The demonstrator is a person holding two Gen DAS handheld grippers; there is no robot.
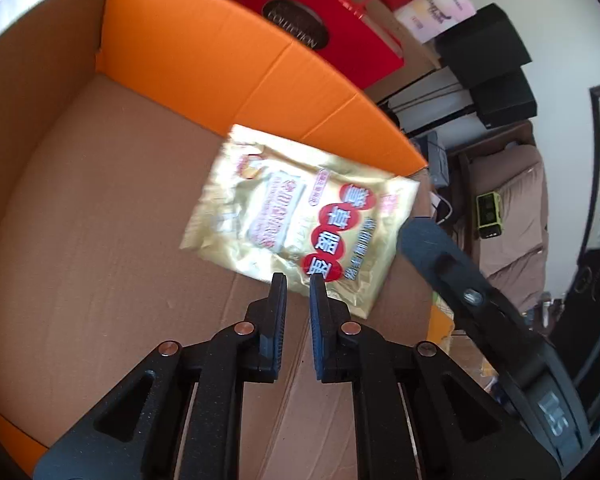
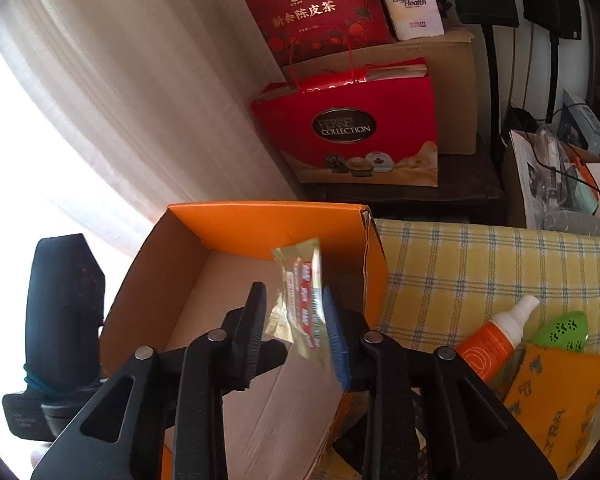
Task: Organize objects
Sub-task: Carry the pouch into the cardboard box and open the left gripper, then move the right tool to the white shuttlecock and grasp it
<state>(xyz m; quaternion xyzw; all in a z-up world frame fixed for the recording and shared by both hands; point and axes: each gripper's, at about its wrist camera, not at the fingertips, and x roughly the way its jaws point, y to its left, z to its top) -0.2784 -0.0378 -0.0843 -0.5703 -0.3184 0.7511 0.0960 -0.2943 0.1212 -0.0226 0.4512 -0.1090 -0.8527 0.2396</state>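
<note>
While the orange cardboard box (image 1: 100, 208) fills most of the left wrist view, its brown floor is bare from 6 to 11 o'clock of the gold packet (image 1: 300, 216). Packet is blurred, in mid-air or just landing near the 1 o'clock wall; cannot tell if it touches the floor. Right wrist view only: checked cloth (image 2: 480, 264) at 3 o'clock of the box, orange bottle (image 2: 496, 340) and green case (image 2: 564, 328) on it. Right gripper (image 2: 296, 328) spread, packet loose between the fingers, leaning on the blue pad. Left gripper (image 1: 298, 300) nearly closed, narrow gap, holding nothing. Packet's lower edge hidden behind left fingertips.
</note>
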